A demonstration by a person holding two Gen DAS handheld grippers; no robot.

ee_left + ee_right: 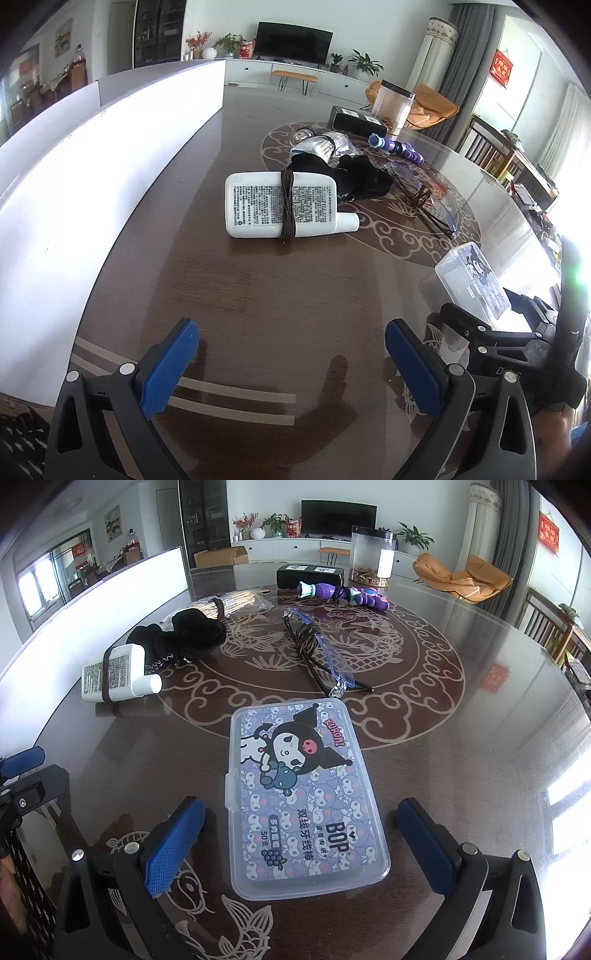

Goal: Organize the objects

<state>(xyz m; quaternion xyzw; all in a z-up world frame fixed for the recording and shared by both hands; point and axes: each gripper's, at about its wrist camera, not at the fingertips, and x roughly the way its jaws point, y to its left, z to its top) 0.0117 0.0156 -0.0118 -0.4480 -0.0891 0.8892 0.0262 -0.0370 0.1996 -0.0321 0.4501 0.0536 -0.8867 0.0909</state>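
Straddling box (pixel 303 794) with right hand-held gripper (pixel 301 843), jaws spread wide, blue pads clear of both long sides, nothing grasped. Box lying flat on bench (pixel 498 775), lid up, latch tab on its left edge. Judging box as light, rigid thin plastic, smooth and likely slippery on the glossy bench top; walls probably flexing under hard squeeze. Favouring grip across the short width at mid-length, pads on the side walls, staying off the latch tab.

Hovering left hand-held gripper (pixel 291 365) over bare bench, also spread wide and empty. Facing bottle (pixel 288 205), lying on its side, banded by dark cord, cap pointing right. Judging bottle stiffer and heavier than box, rounded, prone to rolling.

Showing in right view only: box lid print, glasses (pixel 317 653) beyond box, full toy (pixel 343 592). Showing in left view only: bottle label face-on, box edge-on at far right (pixel 472 284), right gripper body beside it.
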